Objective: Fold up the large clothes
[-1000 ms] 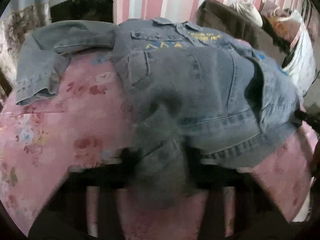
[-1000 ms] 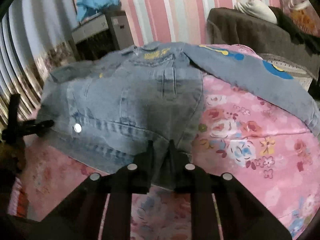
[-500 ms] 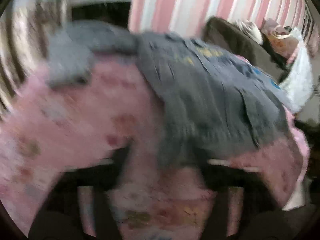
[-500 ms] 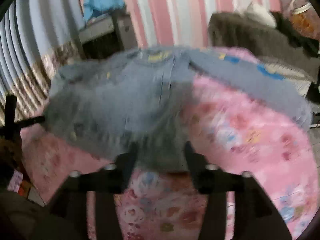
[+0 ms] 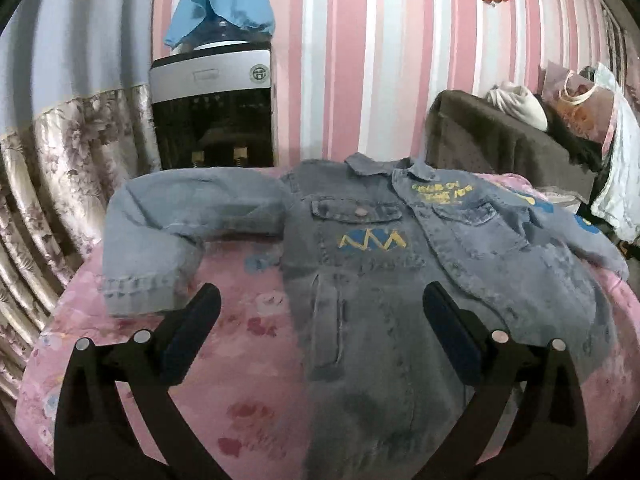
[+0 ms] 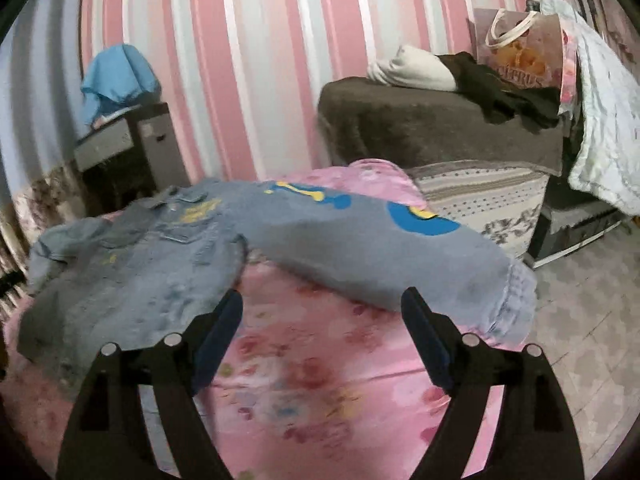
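Observation:
A blue denim jacket (image 5: 380,264) with yellow and blue prints lies front up on a pink floral sheet (image 5: 240,360). Its left sleeve (image 5: 160,232) is bent down toward me. My left gripper (image 5: 320,304) is open and empty, raised over the jacket's lower front. In the right wrist view the jacket (image 6: 132,264) lies to the left and its other sleeve (image 6: 380,256) stretches right to the table edge. My right gripper (image 6: 320,308) is open and empty, over the sheet (image 6: 320,380) just below that sleeve.
A water dispenser (image 5: 212,108) with a blue cloth on top stands behind the table at the striped wall. A brown-covered bench (image 6: 432,128) with clothes and a bag (image 6: 524,52) stands at the right. Floor (image 6: 592,304) lies beyond the table's right edge.
Both grippers have let go of the jacket's bottom hem, opened, and lifted back. The left view has risen; the right one has swung right toward the sleeve.

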The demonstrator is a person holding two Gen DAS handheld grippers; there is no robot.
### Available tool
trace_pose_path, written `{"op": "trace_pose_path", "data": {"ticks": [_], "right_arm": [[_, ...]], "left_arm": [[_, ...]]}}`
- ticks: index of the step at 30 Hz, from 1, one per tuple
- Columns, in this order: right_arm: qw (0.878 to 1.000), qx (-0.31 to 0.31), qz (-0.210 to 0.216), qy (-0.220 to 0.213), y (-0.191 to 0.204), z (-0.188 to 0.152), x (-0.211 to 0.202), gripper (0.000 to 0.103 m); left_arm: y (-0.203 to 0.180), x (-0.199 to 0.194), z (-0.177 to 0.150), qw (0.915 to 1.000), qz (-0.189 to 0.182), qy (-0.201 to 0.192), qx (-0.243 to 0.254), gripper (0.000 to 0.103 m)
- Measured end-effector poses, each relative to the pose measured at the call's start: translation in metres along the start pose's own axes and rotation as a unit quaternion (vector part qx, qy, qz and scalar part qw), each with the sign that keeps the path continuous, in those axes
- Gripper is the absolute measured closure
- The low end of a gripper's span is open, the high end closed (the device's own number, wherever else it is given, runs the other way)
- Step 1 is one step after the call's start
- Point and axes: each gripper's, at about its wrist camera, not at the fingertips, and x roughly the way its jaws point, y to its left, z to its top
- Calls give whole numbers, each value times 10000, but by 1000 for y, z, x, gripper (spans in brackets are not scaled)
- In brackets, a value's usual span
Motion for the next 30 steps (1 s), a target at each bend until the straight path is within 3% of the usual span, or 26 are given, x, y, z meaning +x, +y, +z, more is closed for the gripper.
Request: {"op": "trace_pose_path", "data": {"ticks": [4, 13, 23, 25, 28, 29, 30], "right_arm": [[9968, -362, 49, 714, -5, -5, 29, 17], [9860, -776, -823, 1223, -17, -5, 71, 17], [9774, -866, -1199, 1510, -18, 2, 112, 17], [9774, -740, -1271, 1520, -25, 4, 116, 20], [9788, -621, -1247, 1499, -29, 5, 118, 37], [9796, -600, -1228, 1471, -29, 5, 118, 47], [9797, -590, -1266, 1440, -29, 6, 118, 67]], "left_arm": [[-8, 7, 11, 9999, -75, -80, 43, 3], [-27, 31, 17, 9995, -292, -37, -83, 3], [-30, 63, 16, 9994, -237, 238, 2, 3], [-32, 64, 14, 9993, -300, 232, 13, 3], [-34, 64, 9, 9991, -377, 191, 13, 3], [-34, 65, 7, 9990, -404, 194, -6, 3], [-34, 66, 5, 9988, -445, 214, -26, 3]]}}
